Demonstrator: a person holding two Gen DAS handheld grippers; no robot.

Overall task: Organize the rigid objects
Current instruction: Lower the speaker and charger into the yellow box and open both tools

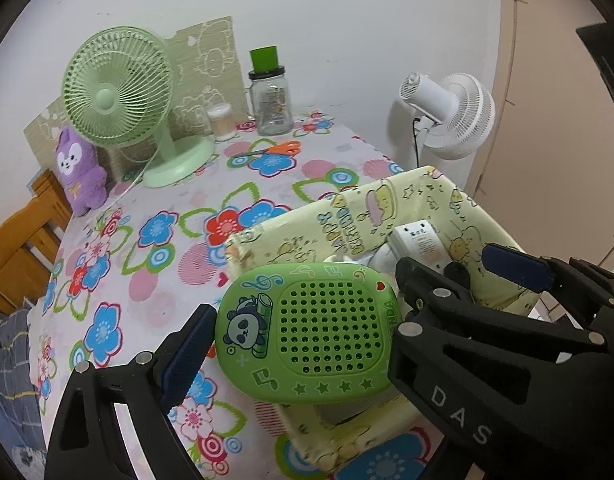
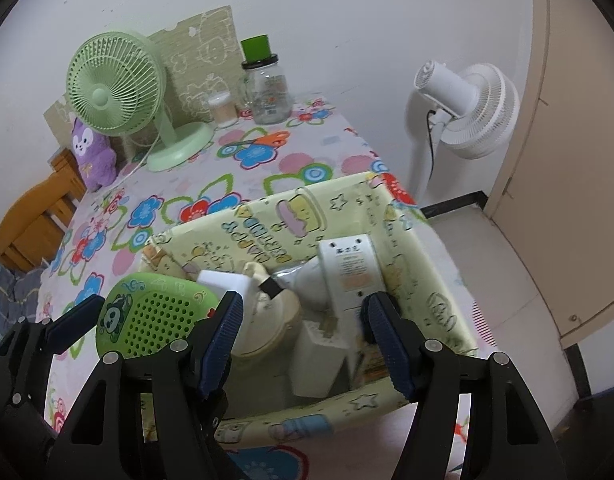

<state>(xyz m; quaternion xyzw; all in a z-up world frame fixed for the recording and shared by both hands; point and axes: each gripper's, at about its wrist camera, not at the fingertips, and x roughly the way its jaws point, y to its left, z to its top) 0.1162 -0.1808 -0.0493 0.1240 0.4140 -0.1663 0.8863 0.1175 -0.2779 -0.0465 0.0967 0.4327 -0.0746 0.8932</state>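
- Flower-printed cloth covers the table [image 1: 155, 184] under both grippers, and the pale yellow cartoon-printed fabric box [image 1: 349, 200] sits at its near corner.
- Closest in, the left gripper [image 1: 307, 312] is clamped wide across the green oval panda-print speaker with a perforated grille [image 1: 327, 328]. One pad is on each short edge, and the speaker hangs tilted over the box's near-left rim.
- My judgement: carry the speaker forward past the rim before loosening, since only its far edge is over the opening.
- The right gripper [image 2: 307, 344] hovers with its jaws apart and nothing pressed between them, just beyond the left gripper's right finger.
- Between and ahead of the right jaws lie a cream round container [image 2: 267, 320], a white block [image 2: 319, 356] and a white plug adapter [image 2: 347, 264], so the box is crowded.
- The freest space looks to be along the left wall. Lower the speaker flat there, and move the right gripper aside so the fingers do not knock together.
- Well beyond the jaws, the orange-handled scissors [image 1: 275, 148] appear to be still unsorted.
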